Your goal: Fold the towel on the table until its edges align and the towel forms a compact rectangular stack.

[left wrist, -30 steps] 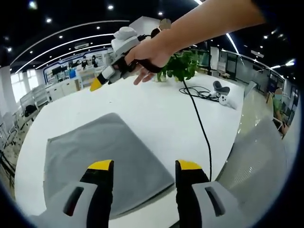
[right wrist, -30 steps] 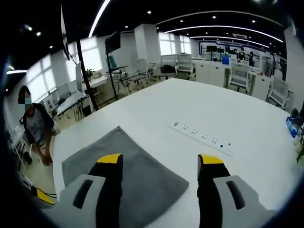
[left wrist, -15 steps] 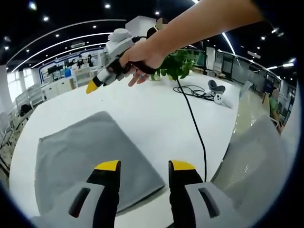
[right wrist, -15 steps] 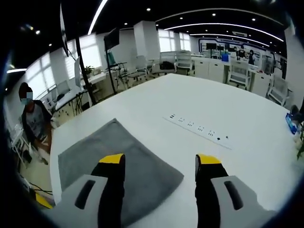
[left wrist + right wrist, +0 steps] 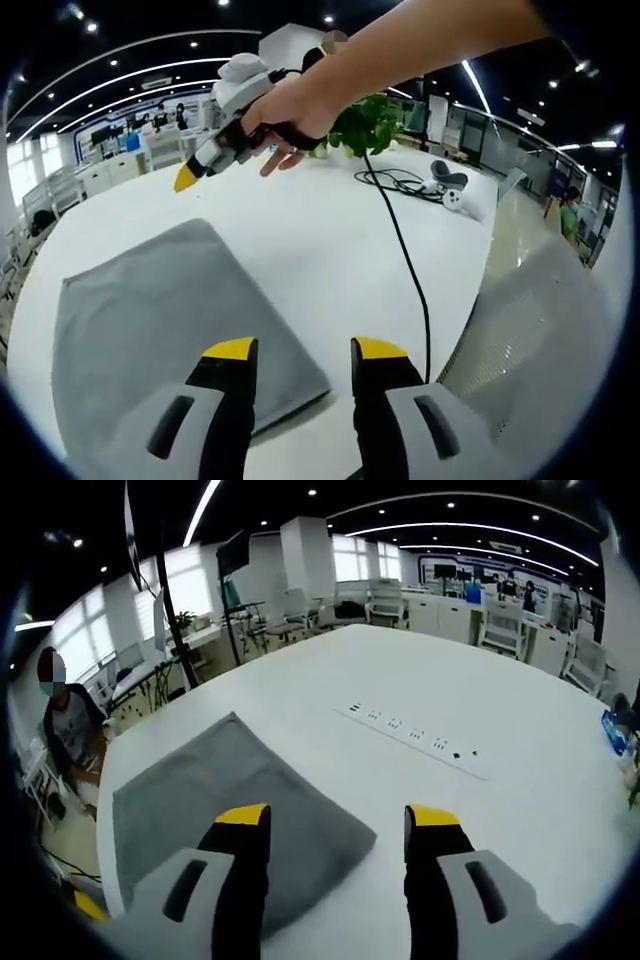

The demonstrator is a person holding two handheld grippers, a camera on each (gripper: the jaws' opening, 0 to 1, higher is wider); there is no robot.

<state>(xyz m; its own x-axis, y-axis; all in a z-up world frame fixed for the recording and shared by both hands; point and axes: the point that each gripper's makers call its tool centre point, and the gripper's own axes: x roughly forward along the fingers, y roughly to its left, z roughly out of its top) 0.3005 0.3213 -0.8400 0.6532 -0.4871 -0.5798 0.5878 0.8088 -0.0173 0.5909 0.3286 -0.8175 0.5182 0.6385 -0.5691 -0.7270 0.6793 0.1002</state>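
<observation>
As you ease both tools lower, the grey towel (image 5: 160, 310) looms closer on the tabletop (image 5: 400, 680); your left tool (image 5: 297, 350) and right tool (image 5: 337, 818) hang open, empty.

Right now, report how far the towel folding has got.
Done: the grey towel lies flat on the white table as a neat rectangle, apparently already folded at least once, though layers are hard to count.
In hand: nothing. The left gripper and right gripper hover open over its near edge, gripping no cloth.
Left: judging whether it is compact enough; if not, another fold with edges aligned.
</observation>
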